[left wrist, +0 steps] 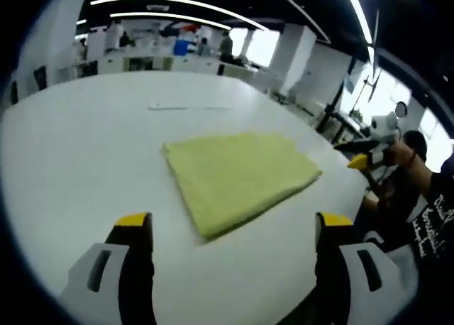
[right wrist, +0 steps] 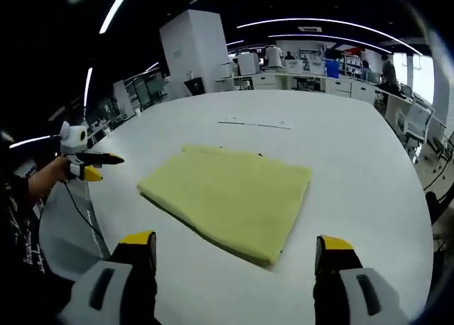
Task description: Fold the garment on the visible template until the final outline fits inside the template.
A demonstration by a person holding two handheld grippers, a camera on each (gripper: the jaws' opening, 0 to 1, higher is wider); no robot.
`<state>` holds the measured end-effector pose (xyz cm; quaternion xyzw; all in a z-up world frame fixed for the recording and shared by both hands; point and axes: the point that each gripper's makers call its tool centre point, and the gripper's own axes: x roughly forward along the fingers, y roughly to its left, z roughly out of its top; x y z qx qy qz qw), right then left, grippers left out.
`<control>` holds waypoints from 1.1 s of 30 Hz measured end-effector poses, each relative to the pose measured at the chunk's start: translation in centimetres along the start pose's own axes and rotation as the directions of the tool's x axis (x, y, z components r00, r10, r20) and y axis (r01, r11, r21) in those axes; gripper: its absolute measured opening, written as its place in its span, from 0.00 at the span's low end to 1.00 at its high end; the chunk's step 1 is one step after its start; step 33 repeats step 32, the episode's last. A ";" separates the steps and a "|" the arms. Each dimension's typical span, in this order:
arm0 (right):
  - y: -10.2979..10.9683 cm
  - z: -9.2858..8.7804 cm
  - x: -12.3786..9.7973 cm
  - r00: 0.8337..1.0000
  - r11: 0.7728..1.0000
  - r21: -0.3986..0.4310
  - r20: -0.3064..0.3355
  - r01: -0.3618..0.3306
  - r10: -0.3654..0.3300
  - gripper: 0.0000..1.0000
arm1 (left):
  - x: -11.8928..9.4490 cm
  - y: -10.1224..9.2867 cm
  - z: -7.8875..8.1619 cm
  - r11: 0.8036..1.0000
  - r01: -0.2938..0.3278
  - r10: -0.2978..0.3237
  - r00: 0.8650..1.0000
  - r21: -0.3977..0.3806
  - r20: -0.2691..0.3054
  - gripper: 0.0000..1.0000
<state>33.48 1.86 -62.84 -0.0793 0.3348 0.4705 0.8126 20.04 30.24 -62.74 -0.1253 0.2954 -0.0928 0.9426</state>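
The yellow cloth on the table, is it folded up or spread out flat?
Folded. The yellow cloth lies as a neat, thick rectangle on the white table, with layered edges at its near side. Neither tool touches it.

A yellow cloth (right wrist: 230, 197) lies folded flat on a big white table (right wrist: 347, 140). The right gripper (right wrist: 235, 250) is at the bottom, its two yellow-tipped jaws wide apart with nothing between them. The near edge of the cloth sits just past the jaws. At the left, a hand (right wrist: 57, 170) holds the left gripper (right wrist: 96, 165) off the table's edge, well apart from the cloth. Thin marks (right wrist: 255, 124) show on the table behind the cloth.
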 end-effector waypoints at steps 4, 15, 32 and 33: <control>0.1 0.5 -0.6 1.000 1.000 -0.009 0.017 0.004 -0.004 0.96 | -0.7 -0.6 -0.1 1.000 -0.006 0.006 1.000 0.017 -0.010 0.95; 1.6 0.7 -2.9 0.999 1.000 -0.008 0.042 0.014 -0.014 0.99 | -2.4 -1.4 -0.7 0.999 -0.031 0.031 0.999 0.020 -0.011 0.99; 2.6 -0.7 -4.0 0.999 0.999 -0.016 0.022 0.043 -0.043 0.99 | -2.8 -2.6 -1.3 0.999 -0.025 0.026 0.999 0.046 -0.030 0.99; 2.6 -0.7 -4.0 0.999 0.999 -0.016 0.022 0.043 -0.043 0.99 | -2.8 -2.6 -1.3 0.999 -0.025 0.026 0.999 0.046 -0.030 0.99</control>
